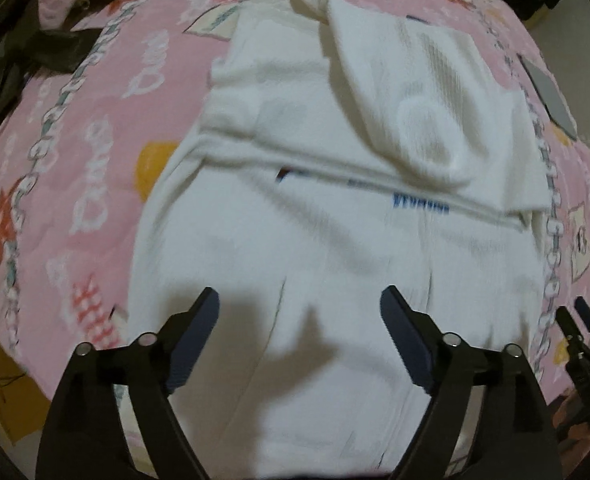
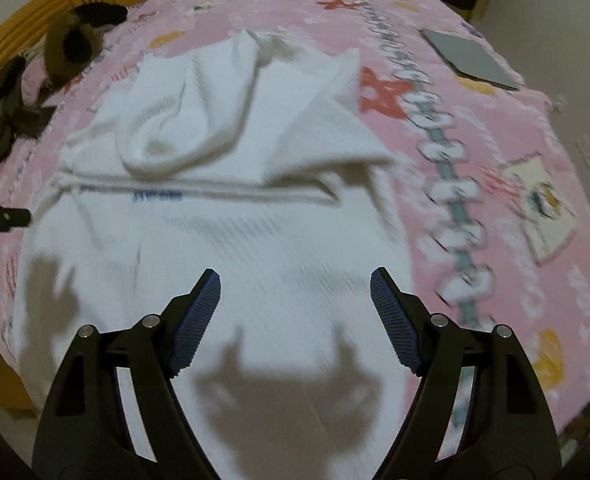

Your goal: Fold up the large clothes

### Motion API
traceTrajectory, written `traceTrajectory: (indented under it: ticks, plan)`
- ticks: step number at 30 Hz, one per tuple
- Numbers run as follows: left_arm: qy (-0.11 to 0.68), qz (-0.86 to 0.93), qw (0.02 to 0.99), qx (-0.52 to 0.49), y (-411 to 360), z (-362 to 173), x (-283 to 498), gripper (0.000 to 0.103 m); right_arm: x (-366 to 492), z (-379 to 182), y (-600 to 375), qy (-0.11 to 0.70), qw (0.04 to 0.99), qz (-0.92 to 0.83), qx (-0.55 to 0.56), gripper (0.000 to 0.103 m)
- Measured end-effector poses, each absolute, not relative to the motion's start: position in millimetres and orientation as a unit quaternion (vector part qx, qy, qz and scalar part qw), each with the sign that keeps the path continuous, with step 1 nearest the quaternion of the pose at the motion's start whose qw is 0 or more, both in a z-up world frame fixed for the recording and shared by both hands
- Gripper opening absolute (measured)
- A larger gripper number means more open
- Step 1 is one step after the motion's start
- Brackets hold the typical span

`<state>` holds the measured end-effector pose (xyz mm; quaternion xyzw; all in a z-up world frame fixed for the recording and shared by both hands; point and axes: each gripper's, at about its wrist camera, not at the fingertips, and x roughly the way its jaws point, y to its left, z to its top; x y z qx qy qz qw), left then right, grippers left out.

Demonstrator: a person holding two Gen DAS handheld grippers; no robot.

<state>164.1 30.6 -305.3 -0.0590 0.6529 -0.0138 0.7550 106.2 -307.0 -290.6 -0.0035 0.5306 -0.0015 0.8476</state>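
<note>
A white knitted garment (image 1: 335,240) lies partly folded on the pink patterned bedspread (image 1: 75,140). Above the garment, the left gripper (image 1: 299,300) and right gripper (image 2: 295,284) both hang with jaws spread, holding nothing.

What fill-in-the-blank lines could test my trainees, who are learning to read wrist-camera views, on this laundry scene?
1. The white knitted garment lies on a ____ patterned bedspread.
2. Both the left claw and the right claw are ____, with nothing between their pads.
3. The lettering printed on the garment is ____.
4. The flat rectangular grey object rests on the bedspread, ____ the garment.

Missing words: pink; open; blue; apart from
</note>
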Motion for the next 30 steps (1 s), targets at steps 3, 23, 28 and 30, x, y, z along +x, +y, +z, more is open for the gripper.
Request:
traceTrajectory:
  ticks: [3,23,28,30]
  plan:
    - [0.664,-0.021,0.746,-0.054,37.4,-305.0,140.4,0.083,74.2,-286.9,-319.7,0.550,0.835,0.001,-0.007,0.076]
    - [0.746,0.023,0.664,-0.042,146.2,-387.5,22.2,0.087,-42.5,-354.8,-371.5,0.623,0.772,-0.049,0.114,0.076]
    - [0.763,0.048,0.642,-0.047,178.1,-406.5,-2.6,0.088,-58.4,-372.9,-390.7,0.636,0.759,-0.062,0.126,0.076]
    - [0.770,0.058,0.633,-0.058,189.4,-415.2,-9.3,0.089,-62.1,-381.2,-395.5,0.642,0.752,-0.060,0.133,0.076]
